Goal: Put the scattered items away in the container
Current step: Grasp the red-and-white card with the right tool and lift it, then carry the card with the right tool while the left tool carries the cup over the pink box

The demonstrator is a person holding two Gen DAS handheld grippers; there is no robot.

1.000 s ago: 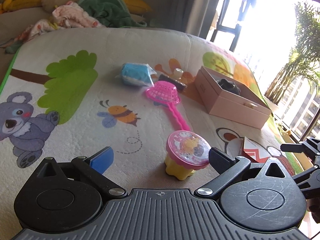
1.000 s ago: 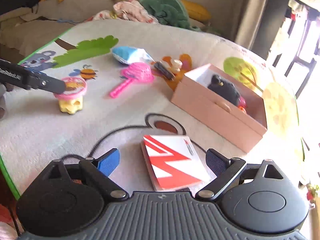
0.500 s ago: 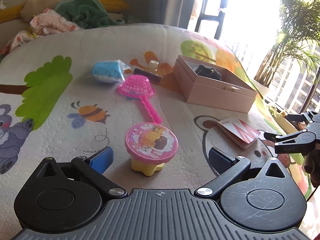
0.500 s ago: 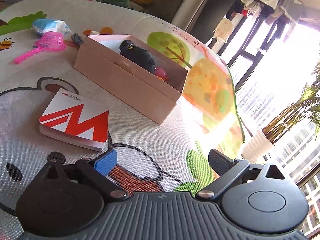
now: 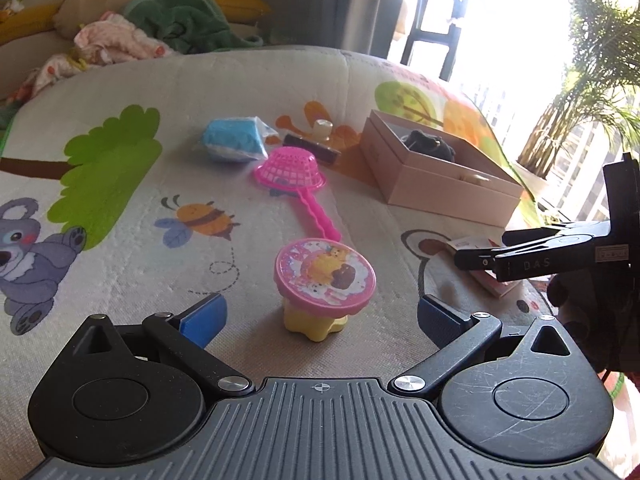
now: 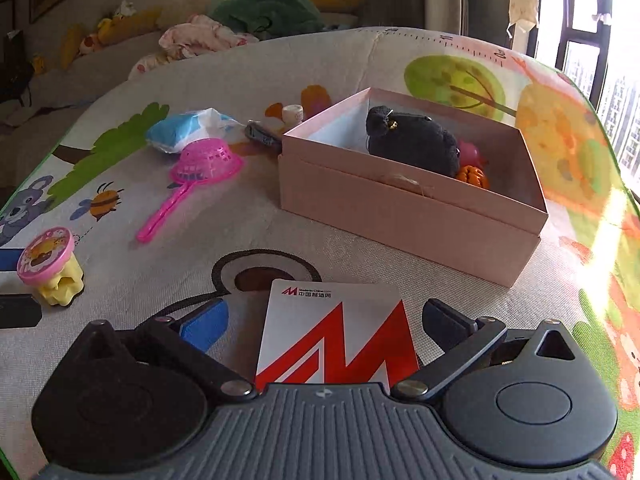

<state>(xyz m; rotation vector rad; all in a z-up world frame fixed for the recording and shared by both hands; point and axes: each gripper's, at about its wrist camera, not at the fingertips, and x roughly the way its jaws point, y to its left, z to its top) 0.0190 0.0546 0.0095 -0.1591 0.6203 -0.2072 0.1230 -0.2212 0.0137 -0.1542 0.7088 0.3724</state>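
Cartoon-print play mat everywhere, sofa clothes pile behind, sunny window to the right. Pink box mid-mat; both grippers' fingers spread wide: left gripper around capped toy, right gripper around booklet.

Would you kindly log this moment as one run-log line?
left tongs: open, around pink-lidded toy | right tongs: open, around notepad | box: partly filled

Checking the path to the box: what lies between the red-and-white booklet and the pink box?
Nothing: only bare play mat separates the booklet from the pink box, as the right wrist view shows.
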